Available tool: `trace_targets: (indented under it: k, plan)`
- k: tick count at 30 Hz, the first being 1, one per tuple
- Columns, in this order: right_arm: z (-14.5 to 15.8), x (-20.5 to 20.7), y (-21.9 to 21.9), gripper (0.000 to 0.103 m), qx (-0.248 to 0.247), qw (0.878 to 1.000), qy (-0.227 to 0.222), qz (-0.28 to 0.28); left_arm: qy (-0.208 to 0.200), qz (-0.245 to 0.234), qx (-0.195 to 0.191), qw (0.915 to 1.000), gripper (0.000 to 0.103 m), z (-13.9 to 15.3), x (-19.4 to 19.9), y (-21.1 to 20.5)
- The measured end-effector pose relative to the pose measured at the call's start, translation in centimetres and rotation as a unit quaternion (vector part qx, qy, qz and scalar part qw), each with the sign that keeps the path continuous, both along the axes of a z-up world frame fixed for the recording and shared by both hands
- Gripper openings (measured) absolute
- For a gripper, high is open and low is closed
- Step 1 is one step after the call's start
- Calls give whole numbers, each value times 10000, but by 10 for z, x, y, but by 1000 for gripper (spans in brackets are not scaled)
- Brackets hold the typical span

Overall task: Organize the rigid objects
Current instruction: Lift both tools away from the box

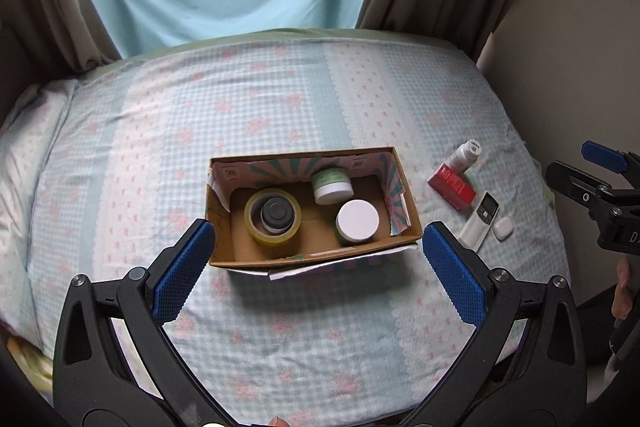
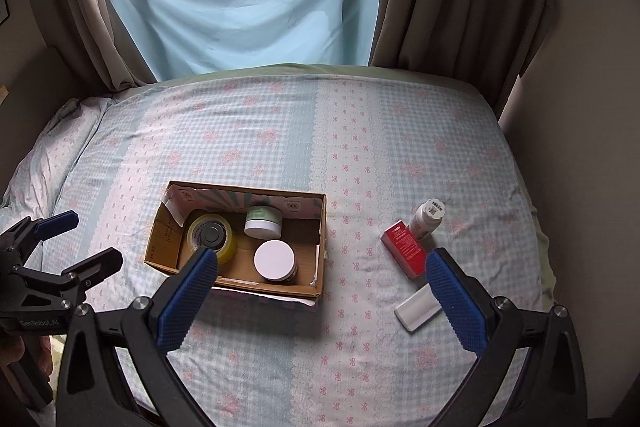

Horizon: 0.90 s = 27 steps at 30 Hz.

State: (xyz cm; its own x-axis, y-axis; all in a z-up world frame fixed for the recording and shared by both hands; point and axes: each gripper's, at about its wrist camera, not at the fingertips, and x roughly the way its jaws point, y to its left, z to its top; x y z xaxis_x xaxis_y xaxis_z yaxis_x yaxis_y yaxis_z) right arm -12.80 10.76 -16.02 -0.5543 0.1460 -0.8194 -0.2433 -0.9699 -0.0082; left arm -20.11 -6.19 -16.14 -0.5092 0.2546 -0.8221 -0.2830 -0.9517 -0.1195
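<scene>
Left gripper point(image 1: 318, 259) spread wide, empty, cardboard box point(image 1: 412, 217) just ahead between fingertips. Right gripper point(image 2: 320, 281) also released, empty; red box point(image 2: 402, 245), white remote point(image 2: 416, 309) near its right finger.

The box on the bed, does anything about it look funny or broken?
Yes. The cardboard box has a torn paper lining peeling loose along its near edge, and the green jar inside lies tipped on its side.

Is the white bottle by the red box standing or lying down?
Lying down. The white bottle lies on the bedsheet, its barcoded end facing away and its near end against the red box.
</scene>
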Motion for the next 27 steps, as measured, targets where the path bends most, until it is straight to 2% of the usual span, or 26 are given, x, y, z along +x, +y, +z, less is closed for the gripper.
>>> trace_targets:
  k: [3, 9, 12, 20, 27]
  plan:
    - [3, 17, 27, 103, -46, 9995, 178, 244, 142, 273, -148, 9994, 103, 7, 18, 23]
    - [-6, 32, 94, 103, 51, 9953, 241, 936, -29, 913, 160, 9957, 103, 6, 48, 75]
    - [-9, 32, 128, 103, 200, 9930, 247, 1136, -152, 1079, 288, 9936, 103, 4, 57, 105]
    - [-10, 28, 207, 103, 188, 9922, 384, 1171, -225, 980, 257, 9946, 103, 5, 57, 174]
    - [-30, 5, 252, 103, 136, 9904, 429, 1304, -640, 862, 397, 9934, 103, -33, 31, 226]
